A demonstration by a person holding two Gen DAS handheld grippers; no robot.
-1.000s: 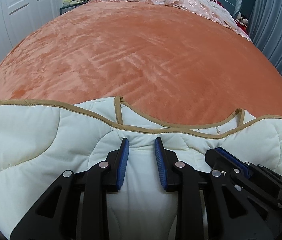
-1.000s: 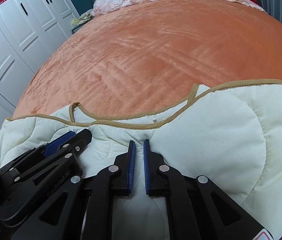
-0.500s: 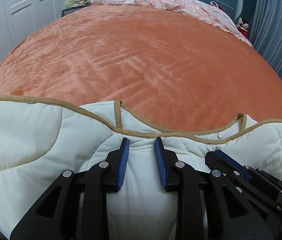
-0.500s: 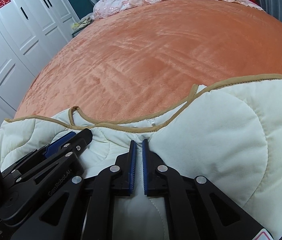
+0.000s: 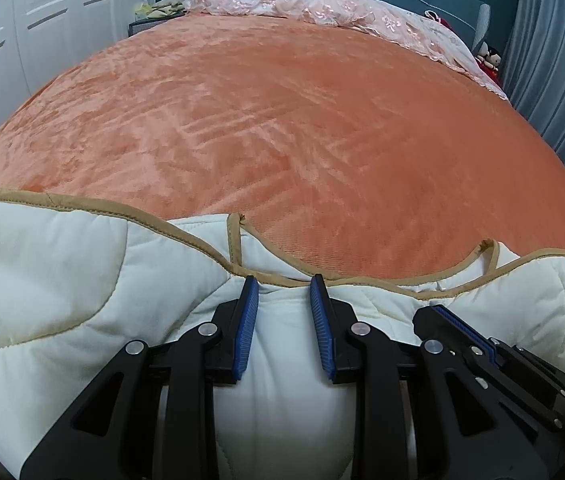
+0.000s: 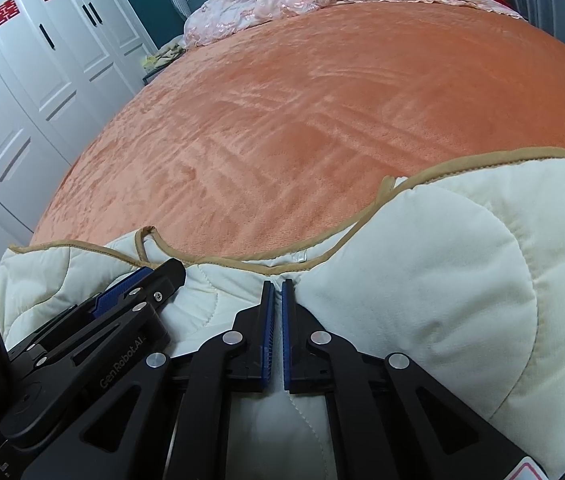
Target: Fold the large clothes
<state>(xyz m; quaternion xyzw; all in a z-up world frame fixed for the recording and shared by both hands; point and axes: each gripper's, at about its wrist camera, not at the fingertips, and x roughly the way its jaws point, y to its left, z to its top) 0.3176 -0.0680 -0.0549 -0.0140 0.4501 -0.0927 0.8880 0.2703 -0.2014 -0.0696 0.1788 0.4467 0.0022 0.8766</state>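
A cream quilted garment [image 5: 62, 280] with tan trim lies at the near edge of the orange bed cover [image 5: 282, 120]; its collar opening faces the bed. My left gripper [image 5: 282, 280] sits just behind the trimmed collar edge, its blue pads set apart with a thick bulge of the cream fabric gripped between them. Beside it on the right is my right gripper [image 5: 438, 312]. In the right wrist view the right gripper [image 6: 277, 282] has its pads nearly together, pinching a pucker of the garment [image 6: 422, 280] below the trim. The left gripper [image 6: 162, 270] shows at the left.
Crumpled pink bedding [image 5: 322, 4] lies against the teal headboard at the bed's far end. White wardrobe doors [image 6: 42, 60] stand along the left side, grey-blue curtains [image 5: 554, 60] on the right. A small bedside stand [image 6: 154, 64] with clutter is by the headboard.
The right gripper's pads have drawn together from a narrow gap onto the fabric. The left gripper's pads keep the same spacing, and both hands stay where they were.
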